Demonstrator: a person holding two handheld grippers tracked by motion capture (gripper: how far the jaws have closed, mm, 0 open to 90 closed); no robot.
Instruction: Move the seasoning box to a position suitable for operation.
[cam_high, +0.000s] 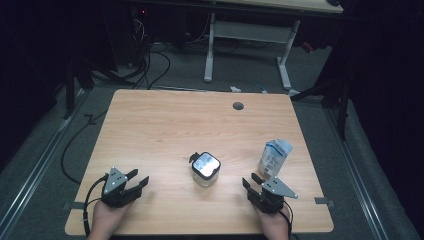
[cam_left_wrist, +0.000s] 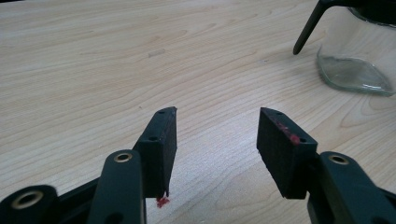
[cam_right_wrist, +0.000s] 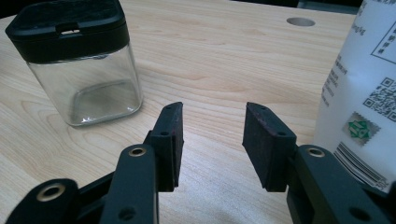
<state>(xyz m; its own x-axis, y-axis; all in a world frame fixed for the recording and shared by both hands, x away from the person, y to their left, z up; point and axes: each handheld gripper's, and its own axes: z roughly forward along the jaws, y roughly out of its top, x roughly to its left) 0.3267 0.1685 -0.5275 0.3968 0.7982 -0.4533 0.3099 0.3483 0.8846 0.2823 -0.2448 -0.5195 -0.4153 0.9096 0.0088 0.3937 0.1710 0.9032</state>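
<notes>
The jar (cam_high: 206, 168) stood upright mid-table between both tools; the packet (cam_high: 274, 158) stood just beyond the right gripper (cam_high: 257, 184) at about one o'clock, nearest that hand; the left gripper (cam_high: 139, 179) lay well apart; both jaws gaped wide, empty.

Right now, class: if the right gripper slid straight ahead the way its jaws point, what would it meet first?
Probably nothing soon. The right gripper points at bare table, between the glass jar and the white pouch. The pouch sits closest to that line, so a graze is possible.
</notes>
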